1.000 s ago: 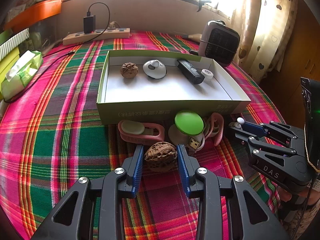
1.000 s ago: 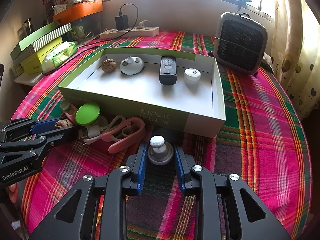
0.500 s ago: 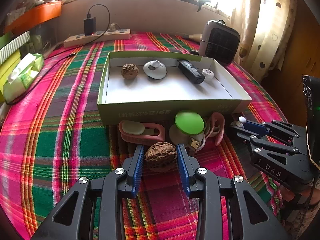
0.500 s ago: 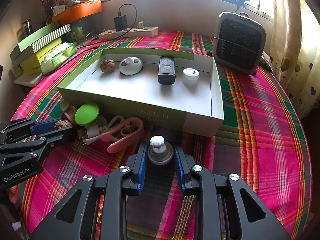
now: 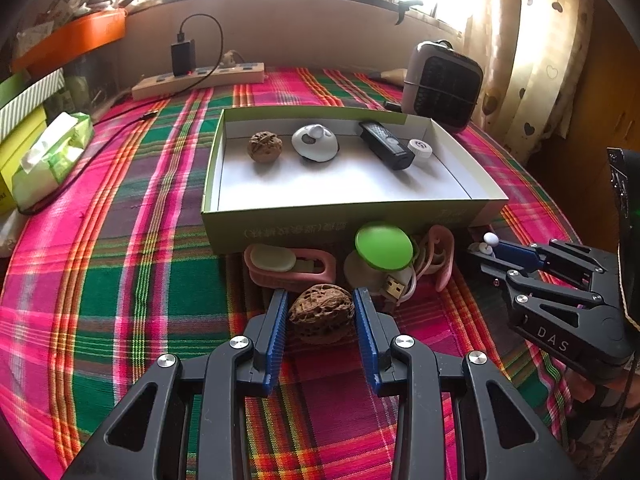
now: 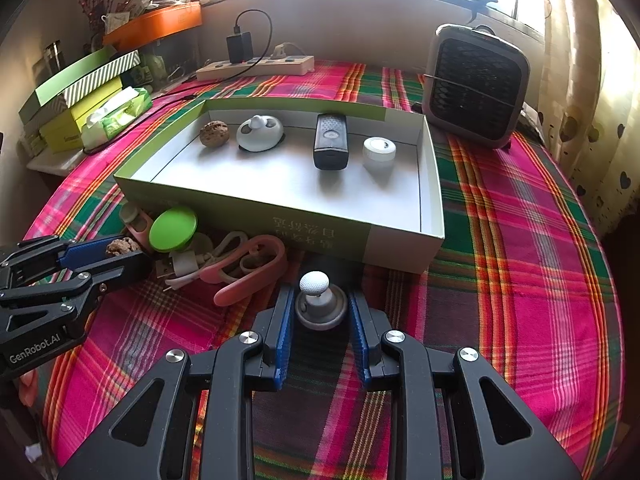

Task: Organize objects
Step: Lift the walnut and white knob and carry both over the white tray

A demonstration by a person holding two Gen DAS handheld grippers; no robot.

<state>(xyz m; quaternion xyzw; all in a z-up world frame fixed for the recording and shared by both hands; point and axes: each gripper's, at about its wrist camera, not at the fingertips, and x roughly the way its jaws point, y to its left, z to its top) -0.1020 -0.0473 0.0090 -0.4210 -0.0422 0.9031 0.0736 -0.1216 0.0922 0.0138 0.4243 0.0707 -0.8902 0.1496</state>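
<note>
Four items already lie in the green-sided box (image 6: 432, 184): a walnut, a white gadget, a black remote and a small white cap. Just near of it, the left gripper (image 5: 321, 312) is clamped on a second walnut (image 5: 322, 312), and the right gripper (image 6: 321, 308) on a grey knob (image 6: 320, 304). The green lid (image 5: 383, 246), pink clips (image 6: 256, 268) and USB cable (image 5: 394, 286) remain outside.

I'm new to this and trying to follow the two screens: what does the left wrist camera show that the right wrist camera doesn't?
Only the left view shows the whole walnut between the left tongs, pads against it.

Only the right view clearly shows the gray knob with a white ball top between the right tongs, plus the stacked green boxes at left.

Both show the open box holding four items, the green lid, the pink clips and the small heater.
</note>
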